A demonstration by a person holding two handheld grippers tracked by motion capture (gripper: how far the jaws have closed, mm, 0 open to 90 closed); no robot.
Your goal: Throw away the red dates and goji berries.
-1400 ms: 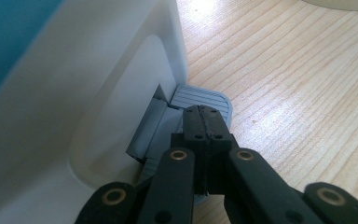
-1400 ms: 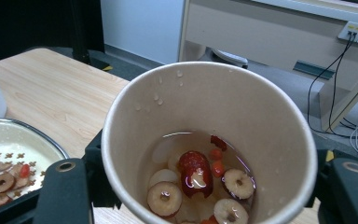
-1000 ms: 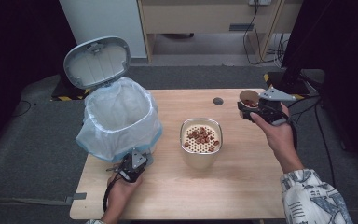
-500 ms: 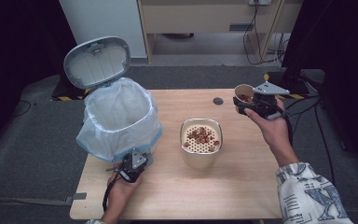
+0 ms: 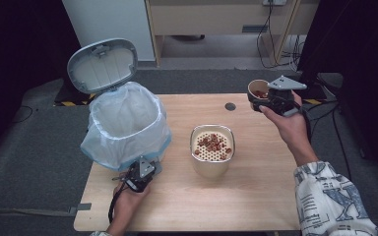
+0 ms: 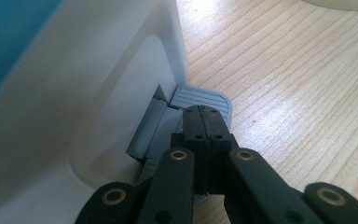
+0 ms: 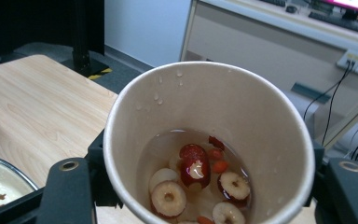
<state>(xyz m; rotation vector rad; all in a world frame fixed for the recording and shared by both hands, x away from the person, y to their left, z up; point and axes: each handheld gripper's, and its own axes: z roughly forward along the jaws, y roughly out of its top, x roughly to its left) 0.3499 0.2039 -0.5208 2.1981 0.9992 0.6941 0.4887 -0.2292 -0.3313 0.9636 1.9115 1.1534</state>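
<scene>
My left gripper [image 5: 147,168] [image 6: 204,113] is shut, and its tips press down on the grey foot pedal [image 6: 200,97] of the white bin [image 5: 128,123]. The bin's lid [image 5: 102,65] stands open over a pale blue liner. My right gripper [image 5: 261,98] [image 7: 205,191] is shut on a paper cup [image 5: 257,89] [image 7: 205,102], held upright above the table's far right corner. Its jaws have just been closing a little tighter on it. The cup holds liquid with red dates and slices [image 7: 193,168].
A cream container topped by a perforated strainer [image 5: 212,150] with reddish bits stands mid-table, and its rim [image 7: 0,186] shows at the right gripper view's lower left. A small dark disc [image 5: 230,106] lies on the wooden table [image 5: 256,196]. Cables and a cabinet lie beyond the far edge.
My right hand has raised the cup off the table and carried it slightly left. The left gripper stays on the pedal and the lid stays open.
</scene>
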